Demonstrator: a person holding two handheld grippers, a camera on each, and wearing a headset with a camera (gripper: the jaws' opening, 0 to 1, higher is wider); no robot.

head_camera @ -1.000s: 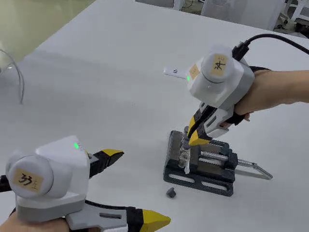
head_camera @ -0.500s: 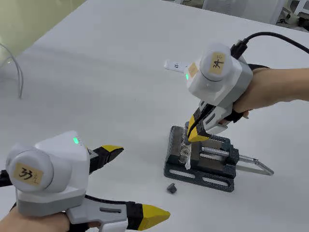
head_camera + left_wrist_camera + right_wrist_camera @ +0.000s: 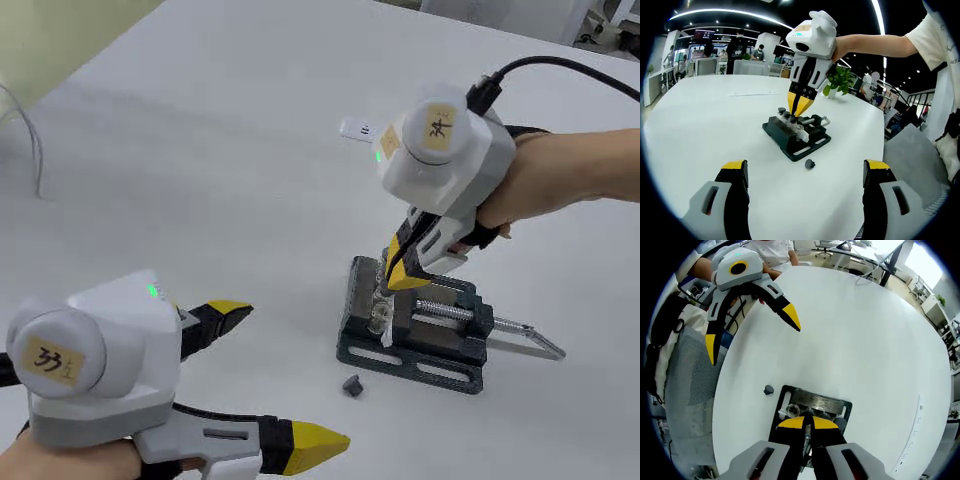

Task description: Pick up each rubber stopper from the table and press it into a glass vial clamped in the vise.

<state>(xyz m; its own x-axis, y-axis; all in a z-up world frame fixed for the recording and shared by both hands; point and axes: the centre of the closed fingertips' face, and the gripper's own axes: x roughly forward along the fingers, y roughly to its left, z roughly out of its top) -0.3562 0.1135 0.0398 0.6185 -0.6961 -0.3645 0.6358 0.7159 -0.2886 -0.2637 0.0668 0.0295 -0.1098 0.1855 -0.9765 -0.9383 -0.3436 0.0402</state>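
A black vise stands on the white table and clamps a row of glass vials. My right gripper hangs shut just above that row, tips pointing down, with nothing visible between them. Its own view looks straight down past its shut jaws onto the vise and a vial. One dark rubber stopper lies loose in front of the vise. My left gripper is open low at the left, apart from the stopper. Ahead of it are the vise and the right gripper.
The vise's screw handle sticks out to the right. A small white label lies further back on the table. A thin cable curls at the left edge. People and desks fill the room behind.
My right gripper has lifted slightly off the vial row, still shut. The left gripper has barely moved; the head camera has shifted a little.
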